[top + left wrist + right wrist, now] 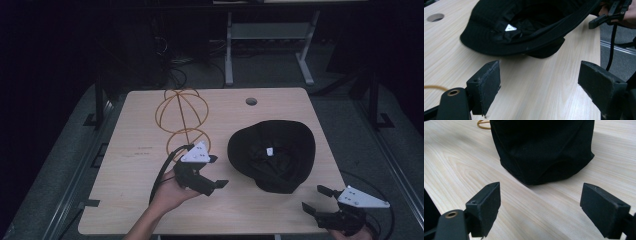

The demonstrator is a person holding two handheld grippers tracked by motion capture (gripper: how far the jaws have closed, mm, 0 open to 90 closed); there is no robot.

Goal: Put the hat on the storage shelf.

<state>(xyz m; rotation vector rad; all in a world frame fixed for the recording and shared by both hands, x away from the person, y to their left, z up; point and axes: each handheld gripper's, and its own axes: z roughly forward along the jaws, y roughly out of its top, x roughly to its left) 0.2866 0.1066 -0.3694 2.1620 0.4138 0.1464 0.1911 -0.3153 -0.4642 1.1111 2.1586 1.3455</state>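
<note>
A black bucket hat [272,154] lies upside down on the light wooden table [125,165], right of centre, with a small white label [269,151] inside its crown. A gold wire hat stand [182,117] rises at the table's middle left. My left gripper [216,171] is open just left of the hat, its jaws pointing toward the brim; the hat [524,27] lies a short way beyond the jaws in the left gripper view. My right gripper [316,197] is open near the front right corner, facing the hat's [541,150] outer side.
A round cable hole [251,101] sits near the table's far edge. Grey floor, a white desk frame [267,45] and cables lie beyond the table. Bare wood stretches along the front and the left side.
</note>
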